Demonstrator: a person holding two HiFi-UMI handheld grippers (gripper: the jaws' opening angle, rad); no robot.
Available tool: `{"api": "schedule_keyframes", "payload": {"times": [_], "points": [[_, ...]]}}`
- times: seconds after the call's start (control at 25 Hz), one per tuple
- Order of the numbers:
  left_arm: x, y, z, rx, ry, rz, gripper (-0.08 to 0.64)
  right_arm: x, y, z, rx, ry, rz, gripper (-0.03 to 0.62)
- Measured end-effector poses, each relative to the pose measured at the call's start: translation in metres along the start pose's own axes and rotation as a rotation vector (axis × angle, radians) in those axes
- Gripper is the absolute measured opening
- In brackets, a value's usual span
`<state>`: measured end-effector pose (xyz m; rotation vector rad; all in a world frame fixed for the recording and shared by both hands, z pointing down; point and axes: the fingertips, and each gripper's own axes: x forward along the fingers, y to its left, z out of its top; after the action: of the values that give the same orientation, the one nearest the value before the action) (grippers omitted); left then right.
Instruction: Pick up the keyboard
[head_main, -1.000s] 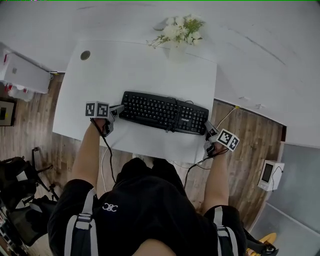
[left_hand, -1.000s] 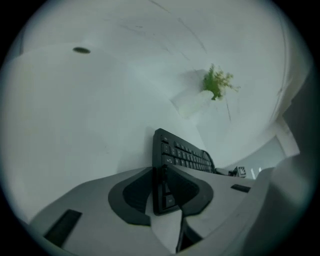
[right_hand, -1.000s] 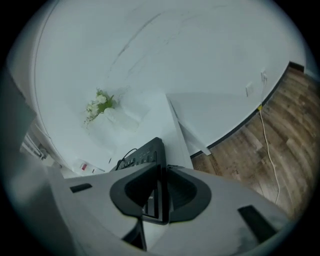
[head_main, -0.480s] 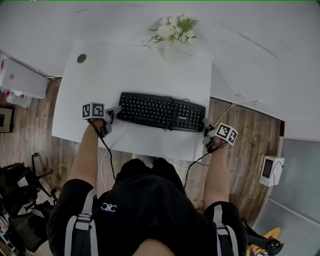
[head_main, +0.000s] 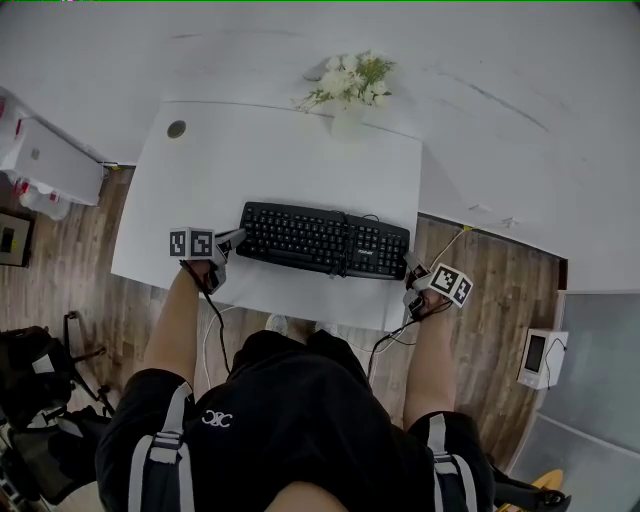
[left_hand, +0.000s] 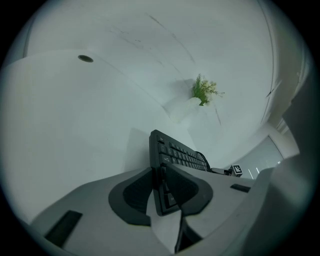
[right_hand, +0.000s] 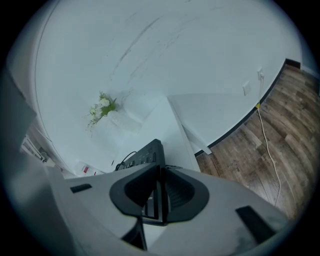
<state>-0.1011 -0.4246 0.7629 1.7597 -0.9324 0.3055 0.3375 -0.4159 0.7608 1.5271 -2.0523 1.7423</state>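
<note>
A black keyboard (head_main: 320, 240) lies lengthwise across the front of the white table (head_main: 290, 160). My left gripper (head_main: 236, 238) holds its left end. In the left gripper view the keyboard (left_hand: 175, 152) runs away from the left gripper (left_hand: 161, 190), whose jaws are closing with the end edge pinched between the dark pads. My right gripper (head_main: 410, 268) grips the right end near the table's right edge. In the right gripper view the right gripper (right_hand: 160, 192) has its pads pressed on the thin edge of the keyboard (right_hand: 145, 152).
A white vase of flowers (head_main: 348, 90) stands at the table's far edge, and a round cable hole (head_main: 176, 129) sits at the far left corner. Wooden floor surrounds the table. A white cabinet (head_main: 45, 155) stands at left, a small white device (head_main: 540, 355) at right.
The head view has shifted. Both grippers stay on the keyboard's ends; the left gripper has moved slightly with the left end, while the right one has kept still.
</note>
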Motion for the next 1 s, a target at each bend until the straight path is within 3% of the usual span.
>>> {"api": "schedule_keyframes", "payload": {"times": [0.24, 0.48, 1.0], "points": [[-0.032, -0.024, 0.019, 0.062, -0.096, -0.007, 0.099, -0.019, 0.037, 0.013, -0.062, -0.054, 0.069, 0.06], [-0.073, -0.067, 0.052, 0.158, -0.231, -0.039, 0.098, -0.055, 0.1, 0.05, -0.224, -0.181, 0.187, 0.058], [-0.174, -0.189, 0.131, 0.463, -0.595, -0.125, 0.098, -0.148, 0.229, 0.134, -0.482, -0.518, 0.448, 0.058]]}}
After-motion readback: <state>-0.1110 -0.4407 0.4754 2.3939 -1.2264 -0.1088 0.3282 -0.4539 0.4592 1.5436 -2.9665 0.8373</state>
